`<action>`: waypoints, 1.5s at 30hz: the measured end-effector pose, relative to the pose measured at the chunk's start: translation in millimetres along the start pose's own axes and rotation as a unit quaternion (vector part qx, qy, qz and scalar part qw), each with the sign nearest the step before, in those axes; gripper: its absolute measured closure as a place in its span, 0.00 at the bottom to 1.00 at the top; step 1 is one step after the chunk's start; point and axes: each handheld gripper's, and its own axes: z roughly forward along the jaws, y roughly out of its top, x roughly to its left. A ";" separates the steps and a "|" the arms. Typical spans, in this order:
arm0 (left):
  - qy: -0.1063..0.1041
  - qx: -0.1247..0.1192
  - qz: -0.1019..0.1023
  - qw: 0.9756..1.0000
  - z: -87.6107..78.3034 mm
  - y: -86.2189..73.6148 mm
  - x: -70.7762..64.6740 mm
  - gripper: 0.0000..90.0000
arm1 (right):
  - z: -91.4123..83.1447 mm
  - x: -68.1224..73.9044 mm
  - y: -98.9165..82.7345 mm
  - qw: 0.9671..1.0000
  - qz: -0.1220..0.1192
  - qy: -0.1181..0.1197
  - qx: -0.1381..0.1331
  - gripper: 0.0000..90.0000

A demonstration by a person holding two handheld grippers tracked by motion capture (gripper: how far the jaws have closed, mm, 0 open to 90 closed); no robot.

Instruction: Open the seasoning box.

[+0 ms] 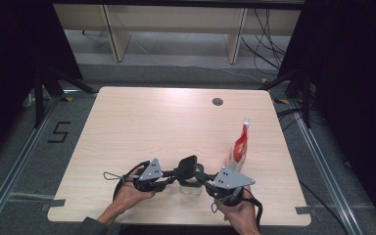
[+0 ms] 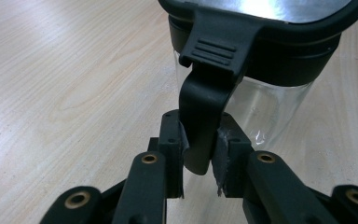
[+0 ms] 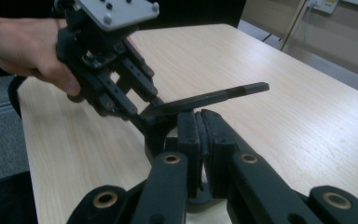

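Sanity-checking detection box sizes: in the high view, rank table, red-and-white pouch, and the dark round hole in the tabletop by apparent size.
1. table, by far the largest.
2. red-and-white pouch, standing at the table's right.
3. dark round hole, smallest; it lies farther from the camera, but the gap looks too wide for that to flip the order.

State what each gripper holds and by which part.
The left gripper pinches the black latch tab that hangs from the lid of the clear jar. The right gripper is shut on a black part at the jar's rim; which part cannot be told.

A black lid latch of a clear jar is pinched between the left gripper pads, over a wooden table.
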 end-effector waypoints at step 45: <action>0.024 0.015 -0.016 0.999 0.7 5.5 -9.4 0.83 | 35.8 16.5 33.7 0.999 -0.016 0.035 -0.024 0.97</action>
